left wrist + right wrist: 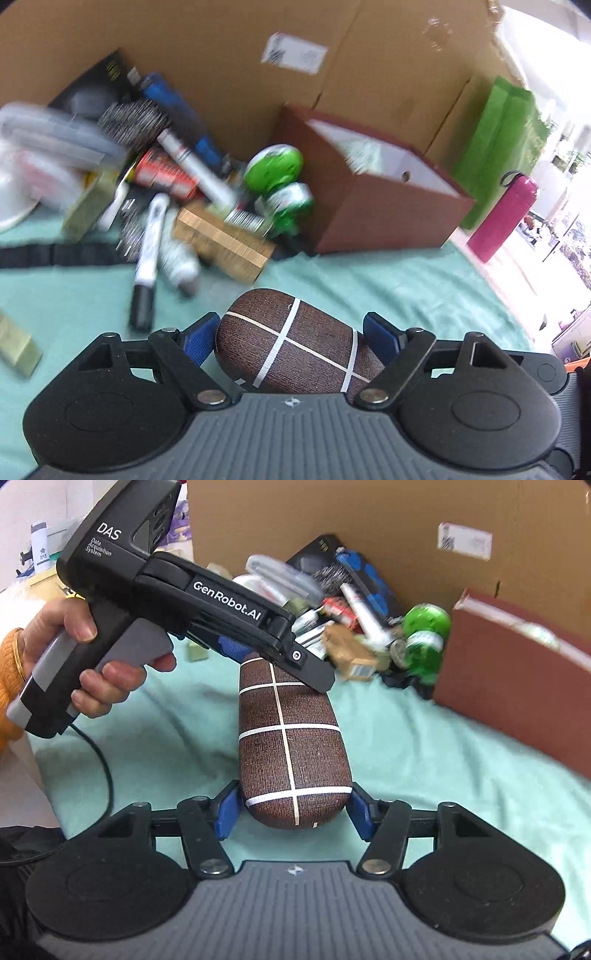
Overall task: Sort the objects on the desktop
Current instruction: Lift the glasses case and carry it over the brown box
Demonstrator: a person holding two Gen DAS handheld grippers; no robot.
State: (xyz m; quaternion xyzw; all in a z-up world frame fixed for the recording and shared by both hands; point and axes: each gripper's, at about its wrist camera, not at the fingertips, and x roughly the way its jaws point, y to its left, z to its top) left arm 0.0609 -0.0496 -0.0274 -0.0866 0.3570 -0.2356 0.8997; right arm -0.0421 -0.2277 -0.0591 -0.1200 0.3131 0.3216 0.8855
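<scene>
Here, held by both grippers: left gripper [291, 336] clamped on one end of the brown case [291, 738], right gripper [291, 812] on the other. Long axis straight ahead of the right gripper. Beyond, right of it, the red-brown box [388, 206].

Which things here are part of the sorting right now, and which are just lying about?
In play:
brown case with white stripes, held at opposite ends by left gripper and right gripper
dark red box, open, a likely bin

Lying about:
cluttered pile of markers and small boxes, unsorted
green bag
pink bottle
</scene>
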